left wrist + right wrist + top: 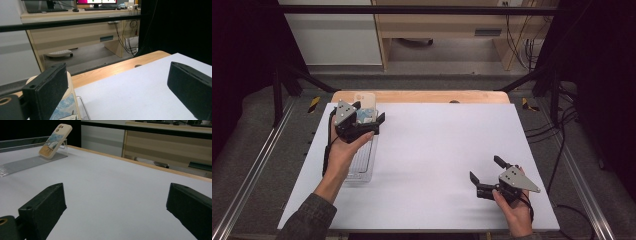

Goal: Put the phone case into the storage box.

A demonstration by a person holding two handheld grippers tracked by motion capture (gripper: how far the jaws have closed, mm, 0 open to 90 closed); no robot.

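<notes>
Phone (55, 141) leans at tray's (362, 172) far edge; left tongs (371, 120) spread.

The high view looks forward and down from above the person's side, taking in the whole white table (437, 165). The left gripper view sits low at the table's far left corner, facing across it toward a desk beyond, with the phone case (66, 105) close against its lens. The right gripper view, low near the right front, faces across the table to the same phone case (55, 141) farther off.
</notes>
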